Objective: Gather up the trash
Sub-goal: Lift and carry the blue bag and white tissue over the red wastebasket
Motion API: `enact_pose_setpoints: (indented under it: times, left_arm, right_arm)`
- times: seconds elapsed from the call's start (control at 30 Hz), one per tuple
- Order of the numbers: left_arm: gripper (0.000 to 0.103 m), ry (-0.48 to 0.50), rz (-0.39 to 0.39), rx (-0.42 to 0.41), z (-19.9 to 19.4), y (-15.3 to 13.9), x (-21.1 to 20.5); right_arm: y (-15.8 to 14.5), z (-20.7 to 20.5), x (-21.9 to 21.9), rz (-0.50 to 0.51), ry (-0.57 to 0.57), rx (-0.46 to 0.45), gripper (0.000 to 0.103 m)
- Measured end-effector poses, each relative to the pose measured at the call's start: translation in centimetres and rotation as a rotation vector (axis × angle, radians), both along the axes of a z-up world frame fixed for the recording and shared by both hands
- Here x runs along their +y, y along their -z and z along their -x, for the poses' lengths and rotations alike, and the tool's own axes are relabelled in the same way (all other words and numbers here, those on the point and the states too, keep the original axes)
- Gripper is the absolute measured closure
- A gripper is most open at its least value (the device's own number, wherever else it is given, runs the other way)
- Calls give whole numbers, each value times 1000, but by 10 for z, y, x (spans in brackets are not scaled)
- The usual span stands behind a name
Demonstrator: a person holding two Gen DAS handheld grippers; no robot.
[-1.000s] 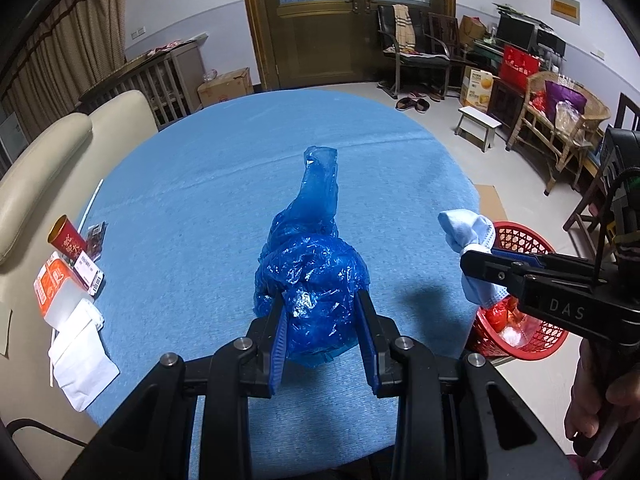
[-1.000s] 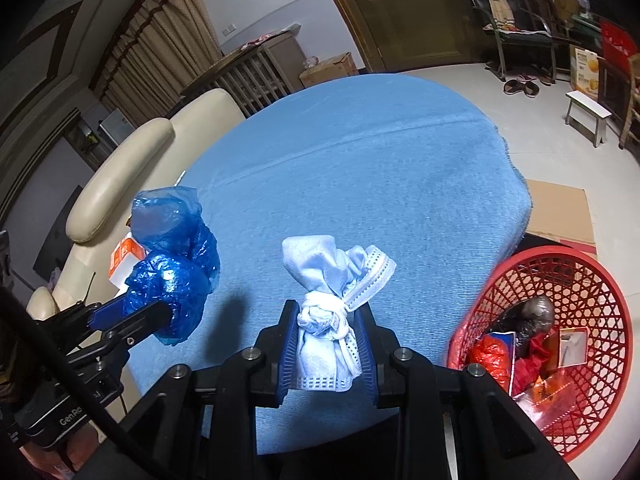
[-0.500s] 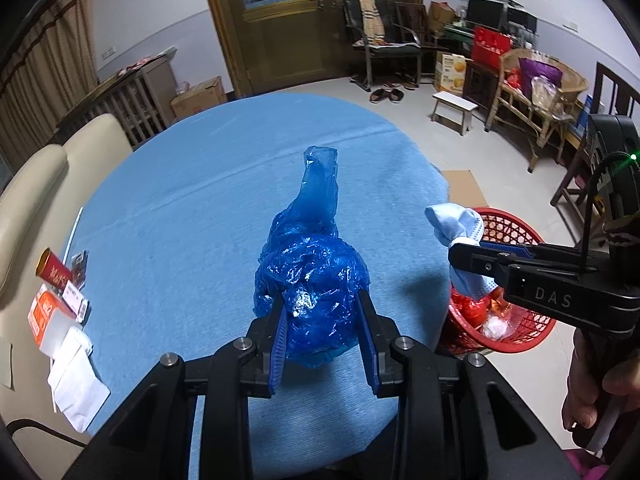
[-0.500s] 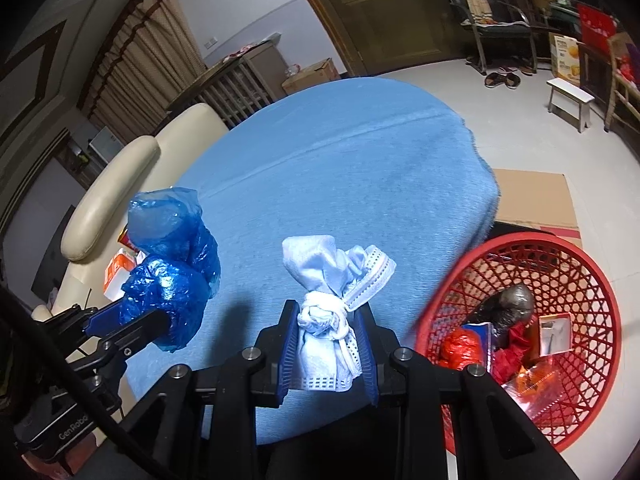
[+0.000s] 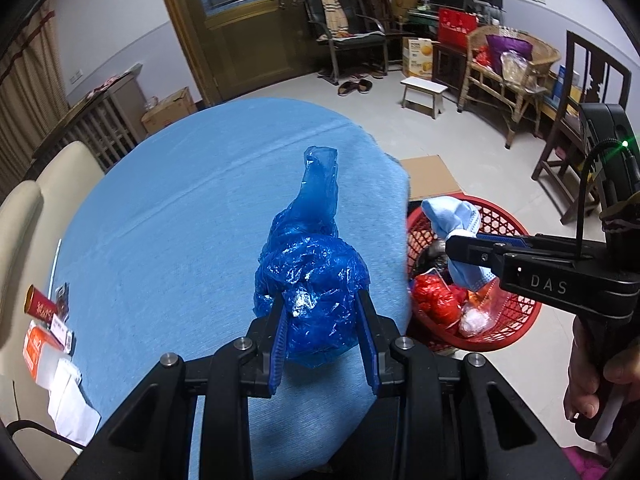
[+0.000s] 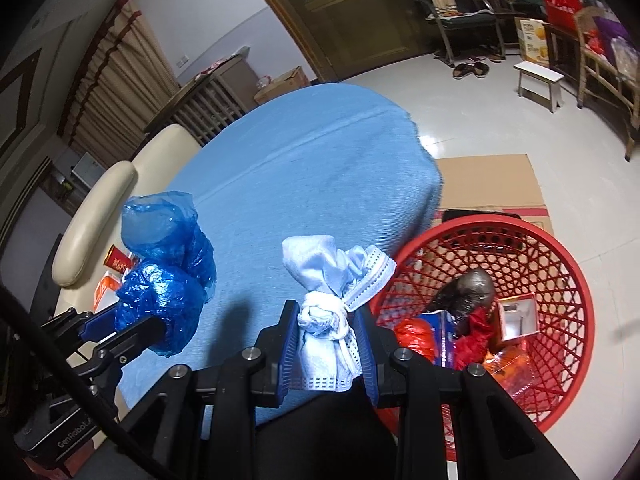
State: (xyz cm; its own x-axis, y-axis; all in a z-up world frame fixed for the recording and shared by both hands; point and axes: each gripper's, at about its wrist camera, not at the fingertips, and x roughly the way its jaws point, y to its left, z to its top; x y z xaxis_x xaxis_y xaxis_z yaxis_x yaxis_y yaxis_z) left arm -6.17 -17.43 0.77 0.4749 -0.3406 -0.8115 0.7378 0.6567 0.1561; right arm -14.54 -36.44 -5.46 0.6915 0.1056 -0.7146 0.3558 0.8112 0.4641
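Firmly pinched, knotted mask bundle [image 6: 328, 320], hand-held gripper [image 6: 326, 344]

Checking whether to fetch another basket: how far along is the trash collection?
Done: several pieces lie in the red basket. In hand: left gripper holds a blue plastic bag, right gripper a knotted face mask. Left: small packets beside the blue cloth.
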Motion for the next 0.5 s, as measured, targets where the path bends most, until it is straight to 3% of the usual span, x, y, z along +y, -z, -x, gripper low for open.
enact_pose_setpoints:
  times: [0.5]
  left_arm:
    - [69, 183, -37, 34, 28, 7, -66]
  right_arm:
    - [17, 45, -54, -38, 130, 18, 72]
